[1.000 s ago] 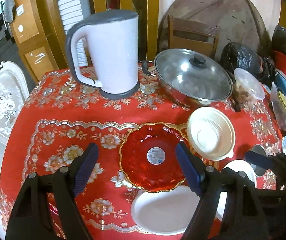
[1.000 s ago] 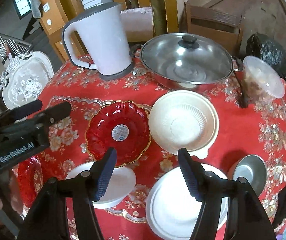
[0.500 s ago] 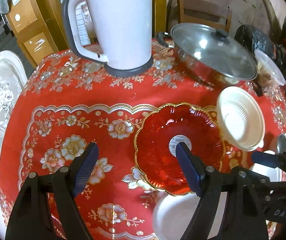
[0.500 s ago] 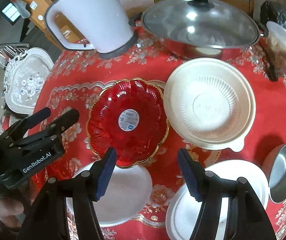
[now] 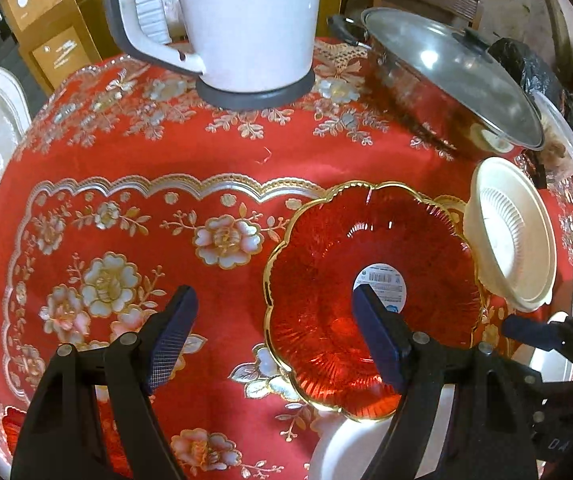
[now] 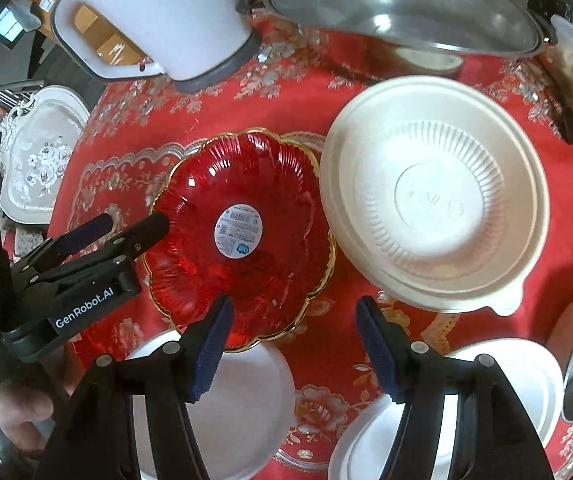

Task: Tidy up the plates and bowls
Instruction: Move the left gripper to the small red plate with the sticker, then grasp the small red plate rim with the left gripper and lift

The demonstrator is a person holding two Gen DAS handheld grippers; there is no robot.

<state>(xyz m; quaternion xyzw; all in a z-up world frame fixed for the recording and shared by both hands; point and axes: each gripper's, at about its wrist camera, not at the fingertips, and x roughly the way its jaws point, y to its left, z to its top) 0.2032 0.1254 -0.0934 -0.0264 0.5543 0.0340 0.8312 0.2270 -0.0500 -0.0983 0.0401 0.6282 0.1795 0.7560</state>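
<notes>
Over the table, both wide-open, empty tools had dropped closer to the red dish: left tool, right tool. White plates beneath were partly hidden.

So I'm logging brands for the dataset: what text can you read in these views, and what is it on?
"GenRobot.AI": white print on the left gripper body, right wrist view.
"DA": cut-off letters on the right gripper body, left wrist view.
Round sticker in the red plate: barcode and fine print, too small to read.
Cream bowl base: faint embossed marks, illegible.
Small print lower on the left gripper: blurred.
</notes>
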